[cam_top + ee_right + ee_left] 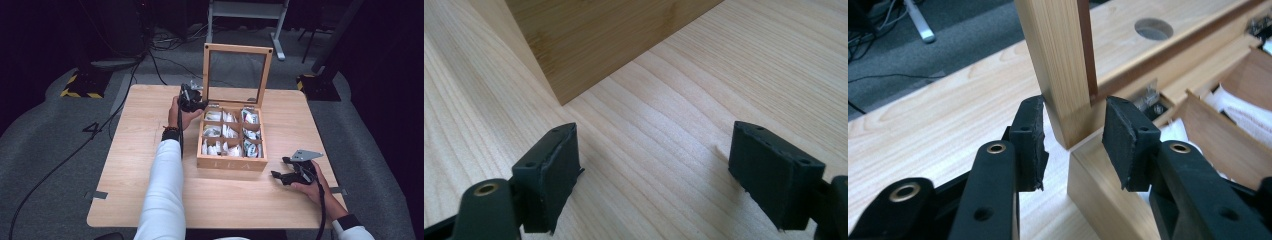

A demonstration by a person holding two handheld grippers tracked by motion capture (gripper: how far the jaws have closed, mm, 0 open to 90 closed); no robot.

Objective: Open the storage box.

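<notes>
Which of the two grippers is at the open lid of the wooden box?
The left gripper: its open jaws straddle the lid frame's lower left corner. The right gripper rests on the table beside the box.

Sitting mid-desk (150, 165): tea box (231, 162), lid (237, 75) standing upright behind it. Left tool (192, 100) straddling rear-left lid corner; right tool (287, 170) resting front-right.

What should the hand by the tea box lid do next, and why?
Probably close the left gripper on the lid. The lid stands upright and open, and its frame post already sits between the open jaws, with gaps on both sides. The right gripper rests open on the table, beside the tea box.
</notes>
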